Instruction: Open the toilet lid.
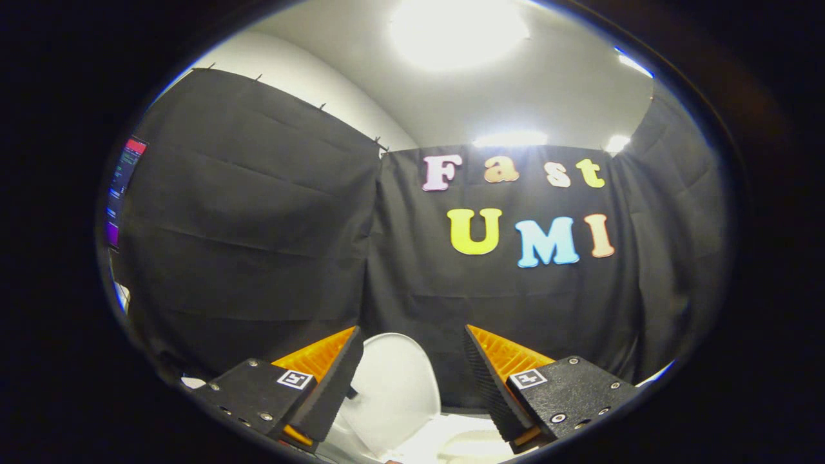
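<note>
1. The lid (393, 386) is white and stands up, leaning back toward the black wall (258, 245). It sits low, at about 6 o'clock, just ahead of the fingers and seen through the gap between them.
2. A pale part of the toilet (470, 441) shows below the lid, a bit toward 5 o'clock.
3. I think the job is done, or almost done. The lid looks open.
4. The claw (412, 367) is wide open. It holds nothing. The left finger (332, 386) covers the lid's edge, so I cannot tell if they touch.
5. A bright lamp (457, 29) shines at 12 o'clock.
</note>
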A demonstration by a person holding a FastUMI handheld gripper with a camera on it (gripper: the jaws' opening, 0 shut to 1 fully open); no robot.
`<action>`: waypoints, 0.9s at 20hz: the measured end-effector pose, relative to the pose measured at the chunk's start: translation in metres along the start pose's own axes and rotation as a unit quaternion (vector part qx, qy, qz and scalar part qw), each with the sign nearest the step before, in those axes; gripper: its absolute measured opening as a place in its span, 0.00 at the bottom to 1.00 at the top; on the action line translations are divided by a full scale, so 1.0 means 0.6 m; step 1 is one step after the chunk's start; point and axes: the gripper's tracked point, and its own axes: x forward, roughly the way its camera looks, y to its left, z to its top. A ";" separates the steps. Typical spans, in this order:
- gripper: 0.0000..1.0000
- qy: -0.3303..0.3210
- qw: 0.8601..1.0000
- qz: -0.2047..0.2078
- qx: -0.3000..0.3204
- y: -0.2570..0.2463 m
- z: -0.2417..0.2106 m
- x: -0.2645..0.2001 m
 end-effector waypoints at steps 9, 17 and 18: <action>0.95 0.042 0.989 -0.138 -0.009 -0.264 -0.060 -0.156; 0.95 0.061 0.977 -0.205 0.001 -0.341 -0.100 -0.215; 0.95 0.066 0.976 -0.205 -0.001 -0.341 -0.103 -0.217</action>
